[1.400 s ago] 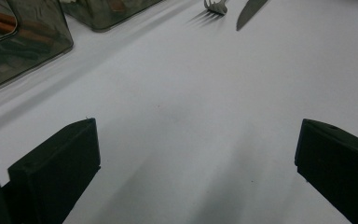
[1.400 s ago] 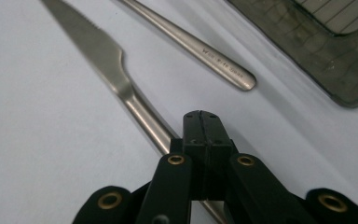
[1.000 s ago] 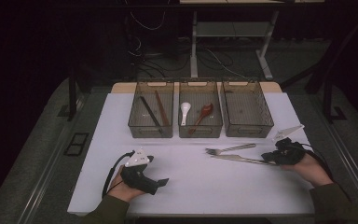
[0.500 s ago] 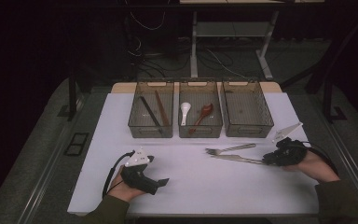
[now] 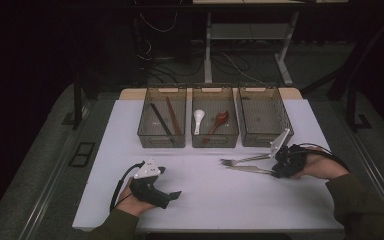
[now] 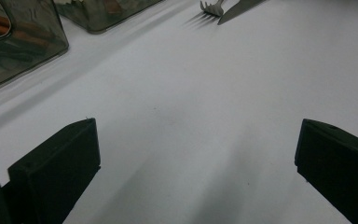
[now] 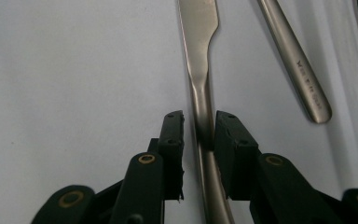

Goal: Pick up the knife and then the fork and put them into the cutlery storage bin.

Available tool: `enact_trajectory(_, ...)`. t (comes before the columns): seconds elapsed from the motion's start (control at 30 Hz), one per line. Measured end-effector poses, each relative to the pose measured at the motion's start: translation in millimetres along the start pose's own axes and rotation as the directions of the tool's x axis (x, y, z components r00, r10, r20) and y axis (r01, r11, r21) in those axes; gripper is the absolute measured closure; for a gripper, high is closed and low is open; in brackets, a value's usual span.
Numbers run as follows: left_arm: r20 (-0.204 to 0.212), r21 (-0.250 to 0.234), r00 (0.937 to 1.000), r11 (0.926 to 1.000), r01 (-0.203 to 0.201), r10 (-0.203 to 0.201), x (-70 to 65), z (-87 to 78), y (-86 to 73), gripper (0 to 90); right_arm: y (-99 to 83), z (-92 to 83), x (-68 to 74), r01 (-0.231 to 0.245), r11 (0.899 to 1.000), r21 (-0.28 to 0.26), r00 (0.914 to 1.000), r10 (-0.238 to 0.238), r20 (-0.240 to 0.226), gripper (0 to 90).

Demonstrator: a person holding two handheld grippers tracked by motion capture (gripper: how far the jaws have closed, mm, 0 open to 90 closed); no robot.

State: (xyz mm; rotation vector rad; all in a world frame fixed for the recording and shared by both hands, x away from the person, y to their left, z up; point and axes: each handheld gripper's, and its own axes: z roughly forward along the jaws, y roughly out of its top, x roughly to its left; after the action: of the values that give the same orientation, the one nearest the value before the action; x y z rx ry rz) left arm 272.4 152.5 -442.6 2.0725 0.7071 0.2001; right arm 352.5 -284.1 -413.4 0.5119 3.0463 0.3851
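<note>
Right now the right gripper has its jaws straddling the knife handle; they've just been opening, with a gap at one pad, so no grip. Knife and fork lie on the table, unsorted; right bin empty. Left gripper idle, wide open.

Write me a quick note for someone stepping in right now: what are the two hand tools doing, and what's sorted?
Left gripper: open, low over the bare table, nothing between its jaws.
Right gripper: jaws have just been opening; they straddle the knife handle without clamping it.
Knife and fork lie side by side before the right bin.
Done: chopsticks in the left bin, spoons in the middle bin.
Left: probably knife and fork into the right bin.
</note>
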Motion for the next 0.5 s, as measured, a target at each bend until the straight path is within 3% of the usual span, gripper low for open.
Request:
enact_trajectory(0.23, 0.002, 0.002, 1.0000, 1.0000, -0.005, 0.005, 0.1, 0.4, 0.1, 0.0, 12.5, 6.7, -2.3, 0.049, 0.996, 0.079, 0.9987, -0.050, 0.005, 73.6)
enact_trajectory(0.5, 0.003, 0.005, 1.0000, 1.0000, -0.005, 0.005, 0.1, 0.6, 0.2, 0.0, 21.8, 11.6, -1.9, 0.084, 0.989, 0.125, 0.9964, -0.084, 0.000, 75.3)
